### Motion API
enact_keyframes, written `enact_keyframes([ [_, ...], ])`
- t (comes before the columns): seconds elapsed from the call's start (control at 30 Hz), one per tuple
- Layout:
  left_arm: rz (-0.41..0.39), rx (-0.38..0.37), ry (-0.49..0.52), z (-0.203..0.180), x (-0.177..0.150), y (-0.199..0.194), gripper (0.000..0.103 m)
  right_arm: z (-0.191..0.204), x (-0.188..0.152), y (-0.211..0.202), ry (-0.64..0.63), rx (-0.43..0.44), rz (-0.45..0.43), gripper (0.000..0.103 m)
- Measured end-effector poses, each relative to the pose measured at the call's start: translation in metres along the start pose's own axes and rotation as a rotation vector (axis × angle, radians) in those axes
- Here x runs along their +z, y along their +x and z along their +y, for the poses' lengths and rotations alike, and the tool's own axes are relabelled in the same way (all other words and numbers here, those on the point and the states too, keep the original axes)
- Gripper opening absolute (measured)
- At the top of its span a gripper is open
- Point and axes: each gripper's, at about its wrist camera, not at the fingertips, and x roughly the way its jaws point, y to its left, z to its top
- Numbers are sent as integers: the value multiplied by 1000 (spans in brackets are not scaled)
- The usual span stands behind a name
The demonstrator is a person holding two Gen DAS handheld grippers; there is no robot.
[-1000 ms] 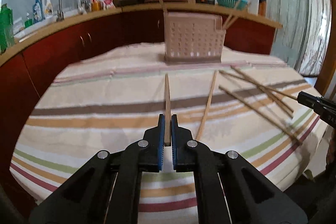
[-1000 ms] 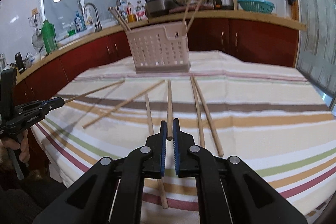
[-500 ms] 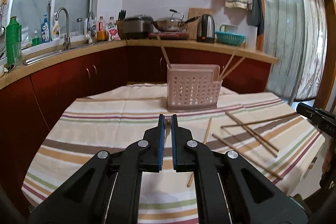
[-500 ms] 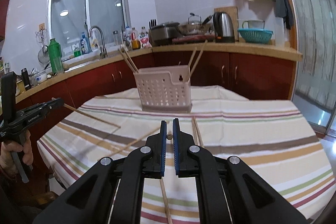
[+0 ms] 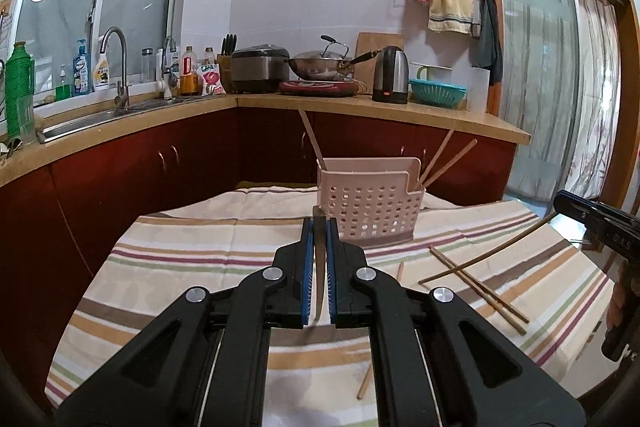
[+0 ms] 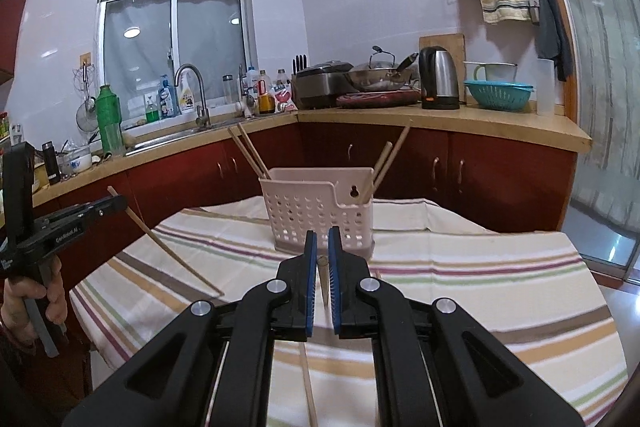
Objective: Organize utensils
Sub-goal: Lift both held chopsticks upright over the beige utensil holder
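Two slim, light-brown wooden chopsticks are each pinched in a gripper and held above the tabletop. The left gripper (image 5: 319,263), its black jaws lined with blue pads, is closed narrowly on one chopstick (image 5: 319,247) that runs forward between the pads. The right gripper (image 6: 322,275) is closed the same way on the second chopstick (image 6: 323,277), whose tip just shows between its pads. In the left wrist view the right gripper comes in from the right edge, its chopstick slanting down toward the cloth.

Ahead of both, near the far edge of the tabletop, stands a pale pink perforated plastic utensil basket (image 6: 320,215). Several chopsticks already lean upright in its left and right ends. More loose chopsticks (image 5: 478,283) lie crossed on the striped cloth (image 5: 200,255) toward the right edge, and one (image 5: 366,379) lies near the front edge.

This looks like the carrying step: both chopsticks are picked up and not yet in the basket. The next move probably calls for bringing each one over the basket's open top, tilting it tip-down, and releasing it inside without knocking the light basket or the sticks already leaning there. The loose ones would then remain to be gathered.
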Motion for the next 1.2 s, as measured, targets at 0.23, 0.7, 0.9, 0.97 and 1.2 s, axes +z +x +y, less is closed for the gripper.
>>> enact_keyframes([
  [0.23, -17, 2, 6, 3, 13, 20, 6, 4, 9, 33, -10, 14, 3, 7],
  [0.7, -34, 0, 9, 7, 27, 45, 7, 14, 37, 70, -30, 41, -32, 7],
  [0.9, -38, 6, 2, 14, 33, 58, 7, 19, 48, 87, -45, 54, -46, 7],
  [0.97, -40, 5, 2, 16, 33, 61, 7, 20, 49, 93, -45, 57, -44, 7],
  [1.2, -47, -6, -5, 21, 38, 69, 6, 20, 50, 108, -50, 47, -39, 7],
])
